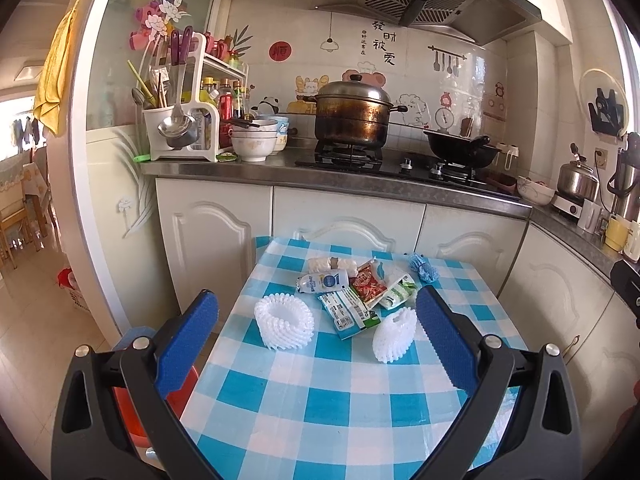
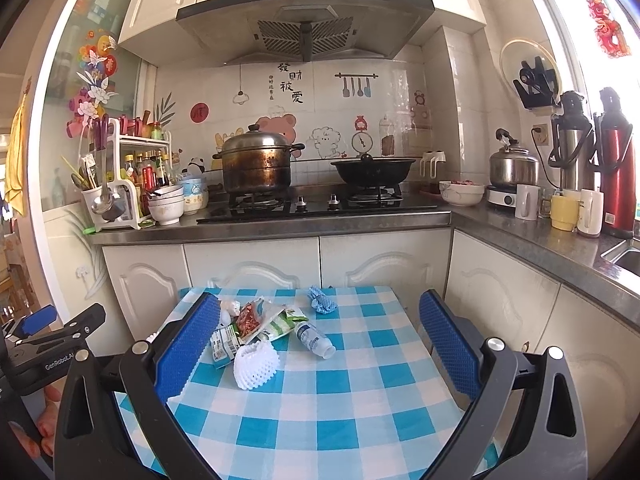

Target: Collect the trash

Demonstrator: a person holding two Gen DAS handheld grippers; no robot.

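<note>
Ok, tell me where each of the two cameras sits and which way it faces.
Left wrist: sits on the left gripper, facing over the checked table toward the stove; both open blue fingers show, nothing between them.
Right wrist: sits on the right gripper, further right, facing the same way; its open fingers show, plus the left gripper and fingertips of the person's hand at the left edge.
Shared: table, white foam net, wrappers, small bottle, blue net, steamer pot.
</note>
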